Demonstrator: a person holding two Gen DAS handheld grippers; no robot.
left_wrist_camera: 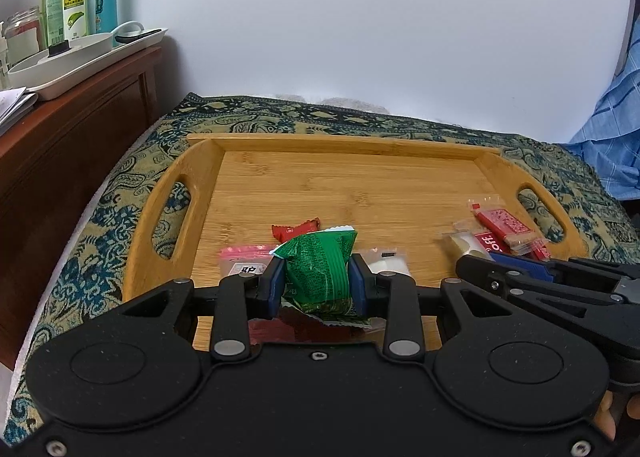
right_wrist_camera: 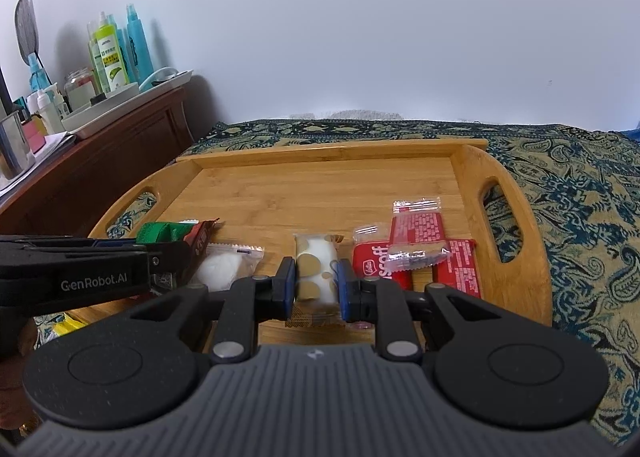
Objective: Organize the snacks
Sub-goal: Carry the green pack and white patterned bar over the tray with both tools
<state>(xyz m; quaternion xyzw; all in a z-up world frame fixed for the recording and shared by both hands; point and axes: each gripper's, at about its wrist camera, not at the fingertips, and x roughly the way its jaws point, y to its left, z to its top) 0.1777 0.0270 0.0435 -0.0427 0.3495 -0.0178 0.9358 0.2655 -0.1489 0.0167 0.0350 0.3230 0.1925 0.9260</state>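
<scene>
Green snack packet (left_wrist_camera: 320, 269) clamped in left gripper (left_wrist_camera: 318, 283) above wooden tray (left_wrist_camera: 344, 177), right gripper (right_wrist_camera: 316, 289) squeezing cream spotted packet (right_wrist_camera: 316, 273) over tray's near edge

The light is soft and even, like daytime. The wall (left_wrist_camera: 380, 17) looks pale and bright. Bottles (right_wrist_camera: 116, 53) cast gray shadows on it. Straight edges of the wooden tray (left_wrist_camera: 344, 141) bend near the sides. The corners go dark. Close black parts look a little blurry.
</scene>
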